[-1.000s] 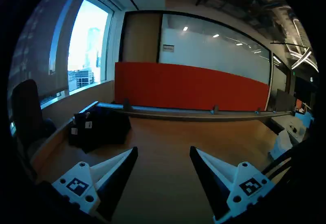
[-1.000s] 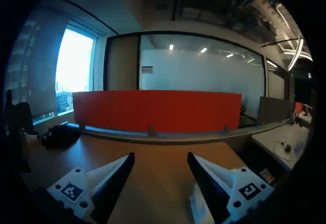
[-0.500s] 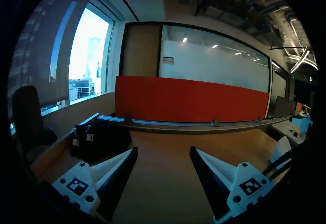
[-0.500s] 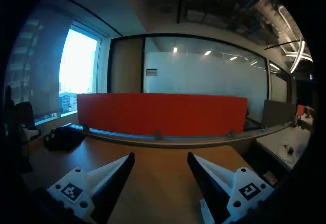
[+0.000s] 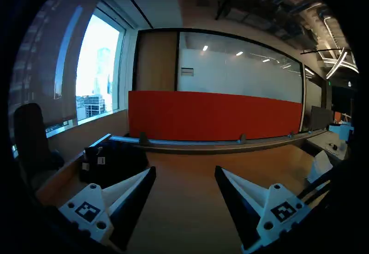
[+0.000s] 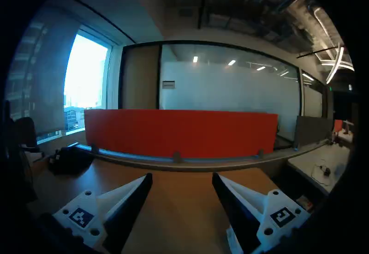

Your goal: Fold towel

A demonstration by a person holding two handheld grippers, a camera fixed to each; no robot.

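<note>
Wooden desk (image 5: 184, 217), warm brown, runs under both grippers up to a low rail (image 5: 193, 145) at its far edge. Of the towel I can see very little. In the right gripper view a small white patch (image 6: 229, 242) lies at the bottom edge, just beside the inner side of the right-hand finger and partly hidden by it. In the left gripper view a white shape (image 5: 319, 165) sits on the desk far to the right, behind a dark bar. I cannot tell if the two are the same cloth, or if either is really the towel.

The left gripper (image 5: 184, 168) hangs above the desk with its jaws wide apart and bare wood between them. The right gripper (image 6: 181, 175) has its jaws apart in the same way, again with only desk wood between them. Each finger carries a square black-and-white marker (image 5: 87, 210) near its base.

On the left side of the desk lies a black bag (image 5: 113, 159), near the rail and well apart from both grippers. Behind the rail stands a red partition (image 5: 212, 115), and above it a frosted glass wall (image 5: 240, 71). A bright window (image 5: 97, 83) is to the left, with a dark office chair (image 5: 30, 138) below it. To the right a second desk (image 6: 318, 166), pale in colour, holds some small items.
</note>
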